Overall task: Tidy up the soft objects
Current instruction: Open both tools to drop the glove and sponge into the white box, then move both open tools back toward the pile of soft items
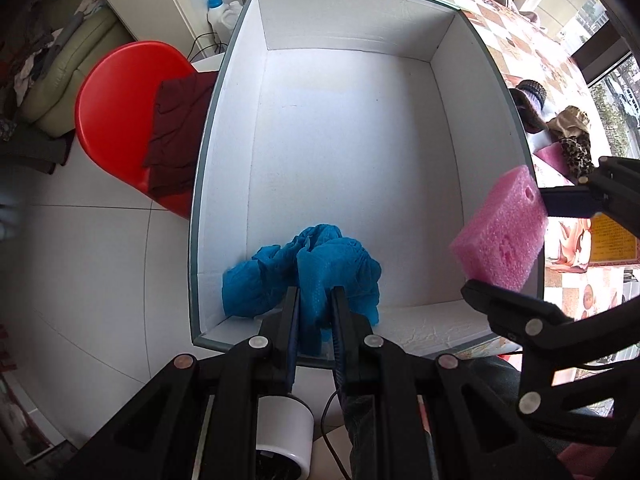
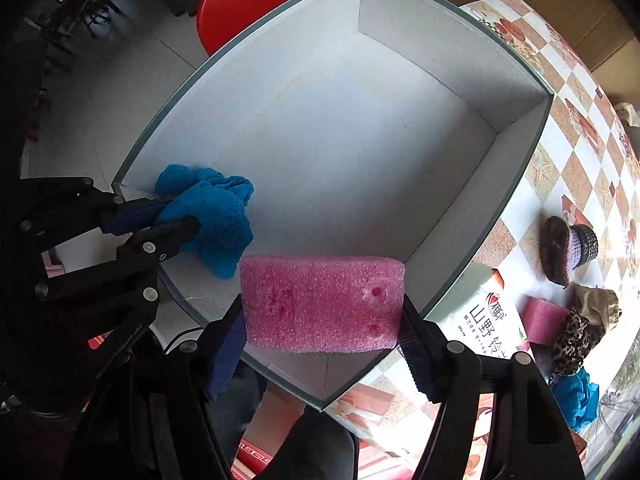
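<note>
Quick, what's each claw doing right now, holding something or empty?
Left claw: closed on the blue cloth, over the white box.
Right claw: closed on the pink foam block.

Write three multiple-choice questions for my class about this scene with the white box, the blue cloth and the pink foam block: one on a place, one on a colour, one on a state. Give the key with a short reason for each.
1. Where is the blue cloth?
A. On the red chair
B. At a near corner inside the white box
C. On the floor

2. What colour is the foam block in the right gripper?
A. Pink
B. Green
C. Yellow

3. What is the left gripper doing?
A. Hanging open over the table
B. Clamped on the box wall
C. Shut on the blue cloth

Key:
1 B, the cloth sits bunched against the box's near corner in both views.
2 A, the block between the right fingers is plainly pink.
3 C, the cloth is pinched between the two left fingers.
</note>
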### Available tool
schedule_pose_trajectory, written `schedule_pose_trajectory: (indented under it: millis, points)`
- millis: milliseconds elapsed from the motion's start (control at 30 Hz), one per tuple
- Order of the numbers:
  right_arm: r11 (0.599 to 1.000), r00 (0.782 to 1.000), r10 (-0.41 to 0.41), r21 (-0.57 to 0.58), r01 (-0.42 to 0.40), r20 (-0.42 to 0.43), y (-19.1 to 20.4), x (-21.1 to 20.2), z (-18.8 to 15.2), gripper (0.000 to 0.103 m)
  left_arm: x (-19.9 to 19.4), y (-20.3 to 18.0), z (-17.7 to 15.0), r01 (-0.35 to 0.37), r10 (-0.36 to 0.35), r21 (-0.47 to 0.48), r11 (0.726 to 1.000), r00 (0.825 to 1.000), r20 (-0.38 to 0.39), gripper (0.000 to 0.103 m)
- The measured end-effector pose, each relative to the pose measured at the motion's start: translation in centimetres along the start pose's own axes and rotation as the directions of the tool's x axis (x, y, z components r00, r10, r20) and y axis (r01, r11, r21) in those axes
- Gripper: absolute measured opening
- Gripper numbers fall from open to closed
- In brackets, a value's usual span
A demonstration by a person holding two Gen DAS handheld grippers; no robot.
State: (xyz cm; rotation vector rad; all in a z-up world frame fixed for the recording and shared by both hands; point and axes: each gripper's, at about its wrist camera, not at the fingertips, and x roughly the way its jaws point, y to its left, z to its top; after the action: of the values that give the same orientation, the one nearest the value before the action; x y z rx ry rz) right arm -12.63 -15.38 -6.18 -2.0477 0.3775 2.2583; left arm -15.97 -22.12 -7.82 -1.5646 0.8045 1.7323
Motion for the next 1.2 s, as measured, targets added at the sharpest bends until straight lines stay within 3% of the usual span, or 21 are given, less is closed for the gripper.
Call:
schedule_pose_trajectory:
  millis: [200,500,600,667,733,800,833,1067,1200]
  points:
    - [0.998,0.998,0.004,0.066,-0.008,0.057,-1.6,-2.0,0.7,0.071,-0.7,0.1,0.0,-0.002,0.002,-0.006,1.0,1.0,0.012,0.016]
    - [0.998,0.998,0.024,0.05,-0.028,0.064,-0.1,-2.5,1.3,0.071,-1.6,0.1,-0.3,-0.011,0.011,-0.001,1.0,0.999,0.03,0.018]
    - [0.998,0.997,0.036,0.052,-0.039,0.071,-0.4,-2.7,1.5,0.072,-1.9,0.1,-0.3,-0.023,0.023,-0.007,1.0,0.999,0.047,0.042]
    - [0.997,0.996,0.054,0.06,-0.058,0.072,-0.5,-2.9,1.5,0.072,-2.5,0.3,-0.3,-0.011,0.013,-0.024,1.0,0.997,0.075,0.07]
    - [0.994,0.995,0.073,0.072,-0.077,0.067,-0.8,-2.9,1.6,0.078,-3.1,0.6,-0.4,0.001,0.004,-0.042,0.999,0.993,0.115,0.084]
    - [0.993,0.994,0.079,0.086,-0.085,0.069,-1.0,-3.0,1.5,0.1,-3.8,0.9,-0.5,0.01,-0.001,-0.058,0.998,0.988,0.154,0.087]
    - [0.992,0.994,0.079,0.095,-0.087,0.077,-1.2,-3.2,1.5,0.102,-4.1,1.1,-0.5,0.013,-0.002,-0.065,0.998,0.986,0.169,0.09]
    - [0.972,0.987,0.115,0.191,-0.136,0.117,-2.8,-5.2,1.1,0.102,-5.4,2.3,0.0,0.1,-0.076,-0.118,0.988,0.977,0.197,0.09]
    - [0.97,0.988,0.099,0.21,-0.122,0.114,-3.0,-6.2,0.0,0.102,-5.8,2.1,-0.1,0.17,-0.146,-0.118,0.978,0.971,0.187,0.091]
